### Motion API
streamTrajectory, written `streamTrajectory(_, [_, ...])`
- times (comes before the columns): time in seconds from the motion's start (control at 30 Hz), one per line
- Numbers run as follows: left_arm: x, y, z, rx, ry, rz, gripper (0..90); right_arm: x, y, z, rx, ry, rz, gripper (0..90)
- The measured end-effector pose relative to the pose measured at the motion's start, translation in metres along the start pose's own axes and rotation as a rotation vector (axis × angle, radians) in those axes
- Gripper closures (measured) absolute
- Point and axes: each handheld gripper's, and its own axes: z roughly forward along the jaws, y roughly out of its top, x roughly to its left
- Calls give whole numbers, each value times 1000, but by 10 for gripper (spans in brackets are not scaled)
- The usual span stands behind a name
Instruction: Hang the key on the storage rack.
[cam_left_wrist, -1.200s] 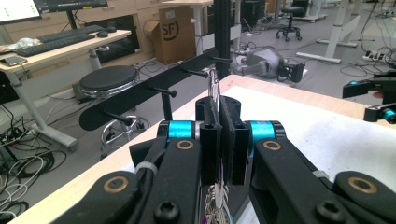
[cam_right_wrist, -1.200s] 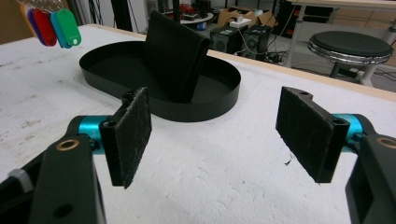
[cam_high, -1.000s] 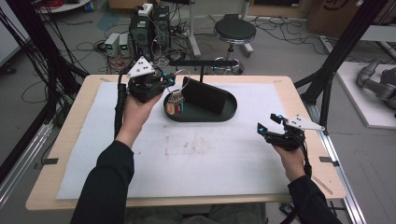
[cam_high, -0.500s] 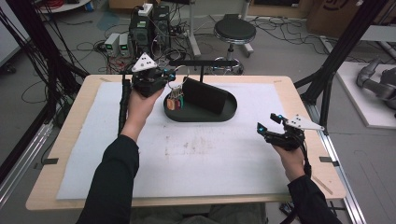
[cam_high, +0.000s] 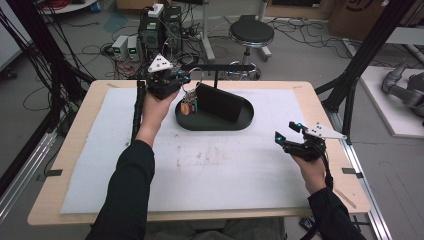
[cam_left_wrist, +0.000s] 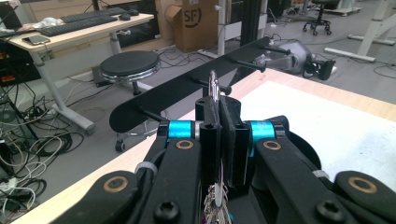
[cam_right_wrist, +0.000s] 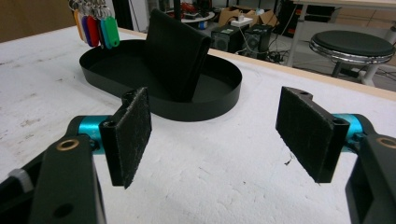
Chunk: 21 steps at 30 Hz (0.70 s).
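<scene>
left gripper (cam_left_wrist: 219, 126): fingers clamped on key ring (cam_left_wrist: 213, 86), raised at upper centre by rack pegs (cam_left_wrist: 254, 64), probably to hang it | right gripper (cam_right_wrist: 224, 135): fingers apart, idle over worktop (cam_high: 225, 170), lower right

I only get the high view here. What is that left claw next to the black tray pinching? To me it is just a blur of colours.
Observer: The left claw is shut on a metal key ring, which stands upright between its pads.
Visitor: And the colours?
Observer: Those are plastic key tags hanging in a bunch: orange, blue, red and green.
Visitor: Is the right claw holding anything?
Observer: No. The right claw is wide open over the white mat, with nothing between its fuzzy black pads.
</scene>
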Motion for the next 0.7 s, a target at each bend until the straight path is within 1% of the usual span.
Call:
streamTrajectory(0.27, [8, -5, 4, 17, 24, -21, 864, 0, 0, 0, -1, 3, 5, 272])
streamTrajectory(0.37, [10, -7, 4, 16, 35, -20, 864, -1, 0, 0, 1, 4, 6, 272])
streamTrajectory(0.5, [14, -8, 4, 21, 37, -28, 864, -1, 0, 0, 1, 4, 8, 271])
streamTrajectory(0.53, [15, -9, 4, 25, 36, -23, 864, -1, 0, 0, 1, 4, 7, 272])
streamTrajectory(0.67, [15, -10, 5, 25, 33, -29, 864, -1, 0, 1, 3, 6, 3, 271])
streamTrajectory(0.7, [15, -10, 5, 30, 33, -22, 864, -1, 0, 1, 3, 4, 3, 272])
